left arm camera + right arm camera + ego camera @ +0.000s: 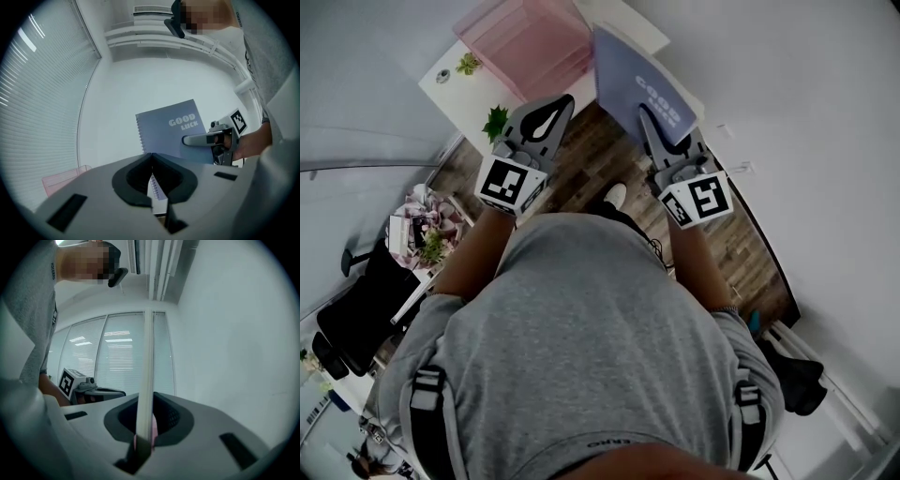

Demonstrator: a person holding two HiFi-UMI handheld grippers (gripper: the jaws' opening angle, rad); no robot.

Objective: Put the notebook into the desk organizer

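The notebook (637,80) is blue-grey and spiral-bound, with "GOOD LUCK" on its cover. My right gripper (647,112) is shut on its lower edge and holds it up in the air, just right of the pink see-through desk organizer (525,37). In the left gripper view the notebook (171,129) shows cover-on, with the right gripper (201,139) clamped on its corner. In the right gripper view the notebook (146,380) stands edge-on between the jaws. My left gripper (565,98) is shut with nothing held, in front of the organizer (61,180).
The organizer stands on a white desk (455,89), which also holds a small green plant (497,122) and a smaller one (469,64). Wooden floor (581,169) lies below, with a shoe (614,195). A black chair (356,309) stands at the left.
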